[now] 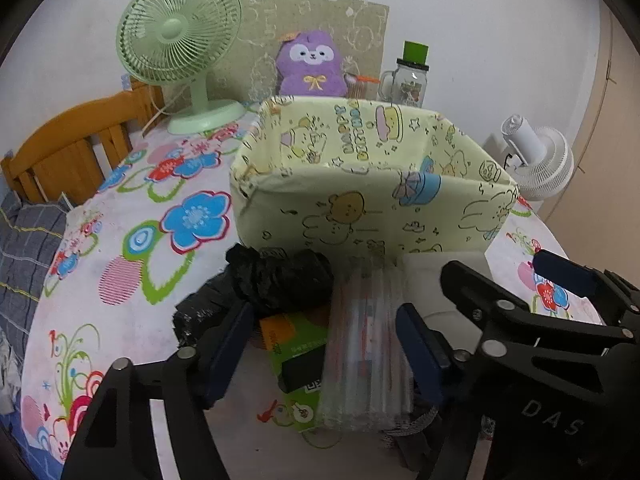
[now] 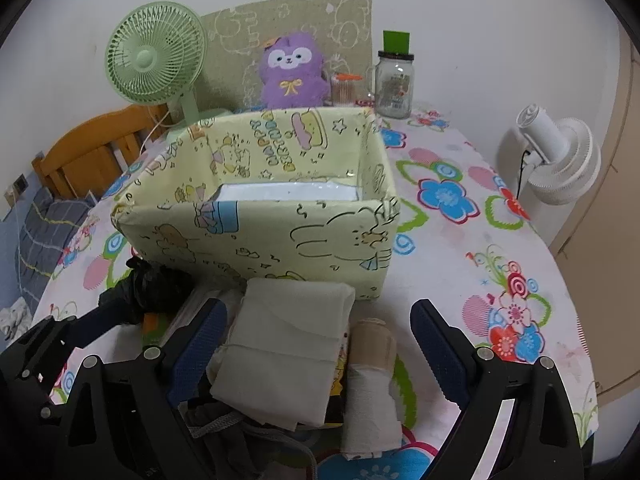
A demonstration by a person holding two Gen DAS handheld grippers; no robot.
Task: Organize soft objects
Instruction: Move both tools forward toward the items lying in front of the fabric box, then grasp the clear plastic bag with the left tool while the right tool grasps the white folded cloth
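Lying lengthwise toward box (image 1: 372,184), clear packet (image 1: 366,356)

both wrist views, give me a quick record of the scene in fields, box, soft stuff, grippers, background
surface: table with flowered cloth
box: yellow cartoon-print box, open top, something white and flat inside
in front of box: black bag, clear plastic packet, folded white cloth, beige roll
left gripper: open, straddling the clear plastic packet
right gripper: open, straddling the folded white cloth and beige roll
behind box: green fan, purple plush toy, glass jar
right edge: white fan
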